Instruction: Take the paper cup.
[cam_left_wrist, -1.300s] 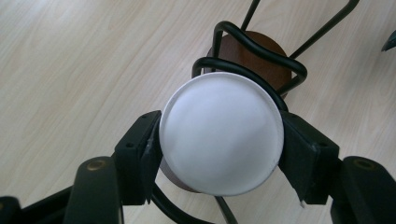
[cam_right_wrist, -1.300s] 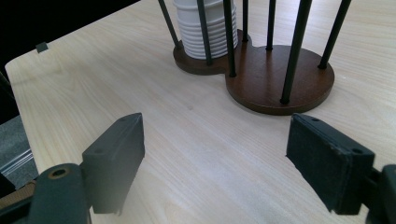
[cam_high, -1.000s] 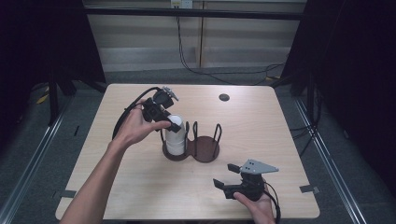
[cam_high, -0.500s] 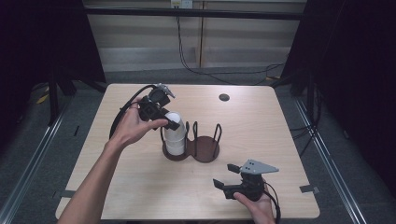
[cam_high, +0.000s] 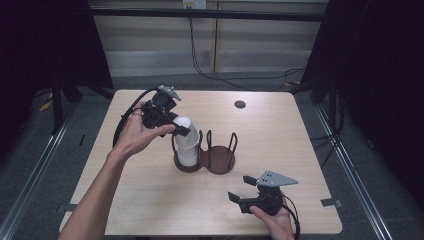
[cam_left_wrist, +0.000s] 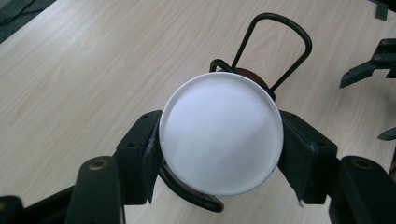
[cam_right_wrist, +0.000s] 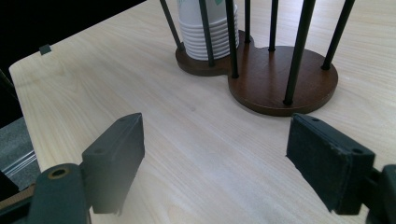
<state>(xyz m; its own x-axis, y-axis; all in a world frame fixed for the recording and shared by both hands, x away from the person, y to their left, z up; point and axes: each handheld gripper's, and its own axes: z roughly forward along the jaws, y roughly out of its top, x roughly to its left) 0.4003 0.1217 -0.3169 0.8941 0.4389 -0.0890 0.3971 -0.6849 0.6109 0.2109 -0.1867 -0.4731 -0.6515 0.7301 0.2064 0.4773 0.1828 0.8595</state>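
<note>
Firstly, the surface (cam_high: 150, 200): a pale wood-grain top with rounded corners, bearing a small dark round inset (cam_high: 240, 104) near its far edge. Next, the cup holder (cam_high: 217, 161): a dark brown wooden base of two joined discs set near the middle of the surface, each disc ringed by upright black wire loops; its right-hand disc lies bare in the high view. Next, the stack of white paper cups (cam_high: 187, 150): nested mouth-down in the left-hand disc of the holder, standing upright between the wire loops, its stepped rims visible in the right gripper view (cam_right_wrist: 208, 28). Next, the top cup (cam_high: 184, 125): white, tilted off the stack's axis and sitting at the stack's upper end; whether it has parted from the cup beneath cannot be told. Its round white bottom (cam_left_wrist: 222, 133) faces the camera in the left gripper view. Next, the left tool (cam_high: 177, 127): black, held in the person's left hand (cam_high: 137, 135), clenched on the top cup with one pad on each side of its wall. Lastly, the right tool (cam_high: 241, 189): black with a grey three-cornered plate on top, held in the right hand (cam_high: 272, 220) low at the near right of the surface, well apart from the holder, its jaws released and spread wide with nothing between them, pointing toward the holder.
</note>
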